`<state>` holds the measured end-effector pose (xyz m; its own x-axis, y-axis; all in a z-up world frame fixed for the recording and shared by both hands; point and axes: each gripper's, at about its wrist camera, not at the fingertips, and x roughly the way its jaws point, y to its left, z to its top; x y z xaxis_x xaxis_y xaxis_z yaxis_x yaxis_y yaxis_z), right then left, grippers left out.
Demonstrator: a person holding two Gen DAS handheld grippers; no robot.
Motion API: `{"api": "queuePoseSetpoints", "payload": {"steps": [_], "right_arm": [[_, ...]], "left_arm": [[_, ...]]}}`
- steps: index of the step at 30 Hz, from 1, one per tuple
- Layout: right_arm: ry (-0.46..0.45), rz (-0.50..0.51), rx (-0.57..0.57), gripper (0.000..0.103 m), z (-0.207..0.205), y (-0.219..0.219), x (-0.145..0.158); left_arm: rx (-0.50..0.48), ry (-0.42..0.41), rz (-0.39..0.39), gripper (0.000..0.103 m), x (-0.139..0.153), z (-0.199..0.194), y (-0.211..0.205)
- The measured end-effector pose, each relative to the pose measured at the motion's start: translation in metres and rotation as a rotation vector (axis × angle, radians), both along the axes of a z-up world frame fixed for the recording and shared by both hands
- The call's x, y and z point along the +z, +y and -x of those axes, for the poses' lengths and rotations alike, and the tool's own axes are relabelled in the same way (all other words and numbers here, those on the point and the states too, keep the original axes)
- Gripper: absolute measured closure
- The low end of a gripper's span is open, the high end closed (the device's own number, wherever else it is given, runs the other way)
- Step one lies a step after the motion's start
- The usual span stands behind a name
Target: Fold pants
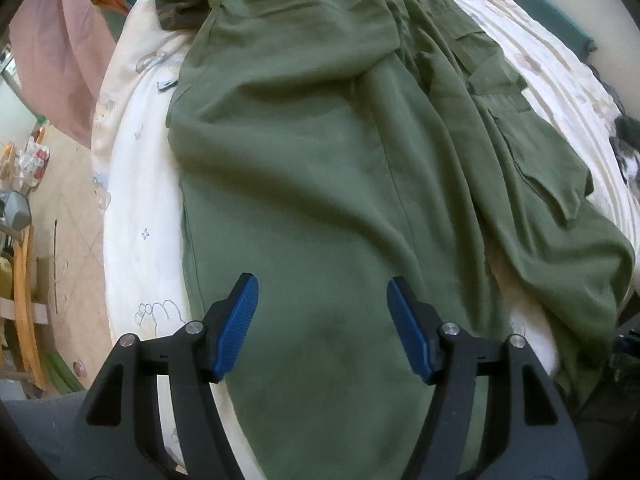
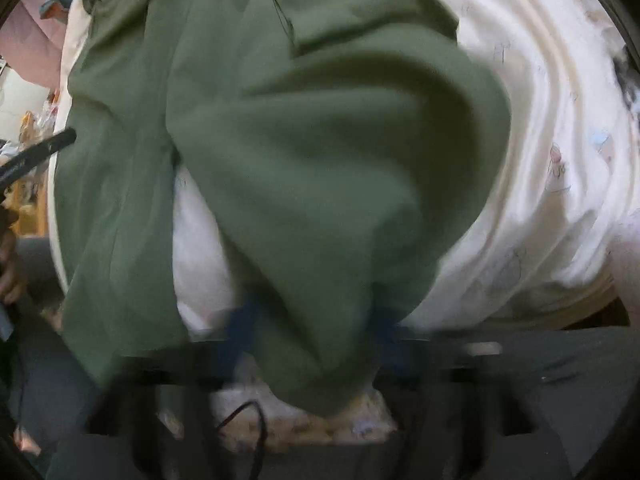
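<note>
My right gripper (image 2: pixel 316 340) clamps a pants (image 1: pixel 320 160) leg, left gripper (image 1: pixel 322 320) hovers apart; thin pinch may slip, dropping the leg off the bed (image 1: pixel 132 208) edge.

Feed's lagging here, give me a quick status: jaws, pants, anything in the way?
Left gripper open above one pant leg, holding nothing. Right gripper shut on the other leg's bunched end. Green pants spread lengthwise on white bedding. Camouflage garment at far end.
</note>
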<state>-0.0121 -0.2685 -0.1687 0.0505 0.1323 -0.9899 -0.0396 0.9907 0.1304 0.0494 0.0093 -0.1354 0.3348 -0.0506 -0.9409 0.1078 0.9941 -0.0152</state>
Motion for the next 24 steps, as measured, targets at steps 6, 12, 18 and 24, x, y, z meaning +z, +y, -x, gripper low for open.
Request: {"api": "queuePoseSetpoints", "payload": {"steps": [6, 12, 18, 24], "right_arm": [[-0.359, -0.044, 0.128, 0.101, 0.017, 0.062, 0.091], [-0.229, -0.342, 0.187, 0.084, 0.005, 0.119, 0.055], [-0.062, -0.562, 0.199, 0.043, 0.005, 0.137, 0.013], [-0.206, -0.552, -0.027, 0.043, -0.004, 0.034, 0.062]], "left_arm": [[-0.031, -0.038, -0.004, 0.039, 0.009, 0.014, -0.003], [-0.004, -0.030, 0.006, 0.039, 0.008, 0.009, 0.000], [0.037, 0.014, 0.009, 0.039, 0.000, 0.003, 0.009], [0.022, 0.033, 0.060, 0.039, 0.001, 0.004, 0.006]]}}
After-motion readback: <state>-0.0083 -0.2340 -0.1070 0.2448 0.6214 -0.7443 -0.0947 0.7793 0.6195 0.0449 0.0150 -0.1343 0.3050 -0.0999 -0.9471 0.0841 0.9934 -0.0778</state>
